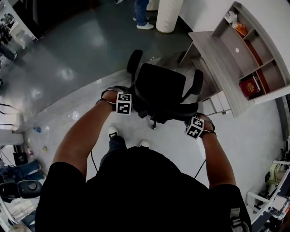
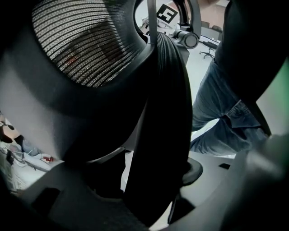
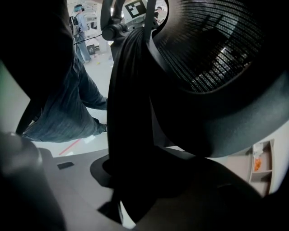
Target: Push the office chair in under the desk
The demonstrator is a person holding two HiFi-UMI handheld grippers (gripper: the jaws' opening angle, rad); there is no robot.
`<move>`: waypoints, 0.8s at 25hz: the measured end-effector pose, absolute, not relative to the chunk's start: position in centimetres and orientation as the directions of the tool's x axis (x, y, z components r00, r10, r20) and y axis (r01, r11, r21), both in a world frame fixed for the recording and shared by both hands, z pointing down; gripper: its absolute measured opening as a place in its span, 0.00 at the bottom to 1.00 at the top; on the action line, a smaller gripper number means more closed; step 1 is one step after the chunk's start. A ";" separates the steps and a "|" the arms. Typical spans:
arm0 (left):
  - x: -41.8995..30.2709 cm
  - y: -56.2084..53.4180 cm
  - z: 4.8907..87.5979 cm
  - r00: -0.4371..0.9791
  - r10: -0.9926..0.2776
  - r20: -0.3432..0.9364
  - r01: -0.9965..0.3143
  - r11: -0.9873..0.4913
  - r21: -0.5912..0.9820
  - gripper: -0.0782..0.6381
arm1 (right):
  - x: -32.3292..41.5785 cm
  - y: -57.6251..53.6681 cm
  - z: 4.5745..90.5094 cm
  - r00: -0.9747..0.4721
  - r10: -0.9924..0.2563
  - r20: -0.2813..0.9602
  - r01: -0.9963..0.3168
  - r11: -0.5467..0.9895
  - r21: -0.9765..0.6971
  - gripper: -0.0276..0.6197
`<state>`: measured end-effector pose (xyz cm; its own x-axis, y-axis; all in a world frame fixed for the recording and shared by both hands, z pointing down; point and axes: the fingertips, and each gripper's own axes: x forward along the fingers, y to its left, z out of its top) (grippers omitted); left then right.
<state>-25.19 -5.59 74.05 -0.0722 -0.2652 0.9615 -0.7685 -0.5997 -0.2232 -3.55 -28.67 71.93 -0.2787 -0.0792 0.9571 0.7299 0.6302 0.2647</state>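
A black office chair (image 1: 158, 88) with a mesh backrest stands in front of the grey desk (image 1: 222, 68), its seat facing the desk's open side. My left gripper (image 1: 128, 100) is at the backrest's left rim and my right gripper (image 1: 194, 121) at its right rim. In the left gripper view the backrest's black rim (image 2: 158, 135) runs between the jaws of the left gripper (image 2: 149, 198), which are closed on it. In the right gripper view the same rim (image 3: 131, 113) is clamped in the right gripper (image 3: 135, 194). The pads themselves are hidden in shadow.
A drawer unit (image 1: 217, 103) sits under the desk's near end, and shelves (image 1: 253, 68) with a red box rise behind it. A white pillar (image 1: 168, 13) and another person's legs (image 1: 141, 13) are beyond the chair. My own jeans (image 2: 226, 113) are close behind it.
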 end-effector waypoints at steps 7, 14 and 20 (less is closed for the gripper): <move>-27.6 -4.9 74.1 -0.043 -0.268 0.962 -0.715 -0.665 -0.217 0.50 | -4.1 -26.0 71.9 -0.267 -0.097 0.959 0.674 0.693 0.258 0.29; -31.1 -4.7 73.6 -0.005 -0.286 0.958 -0.649 -0.728 -0.221 0.50 | -5.9 -23.5 71.6 -0.254 -0.111 0.961 0.614 0.749 0.249 0.29; -33.5 -4.6 73.9 0.015 -0.287 0.958 -0.584 -0.780 -0.225 0.50 | -6.8 -21.1 71.8 -0.252 -0.137 0.958 0.541 0.801 0.256 0.29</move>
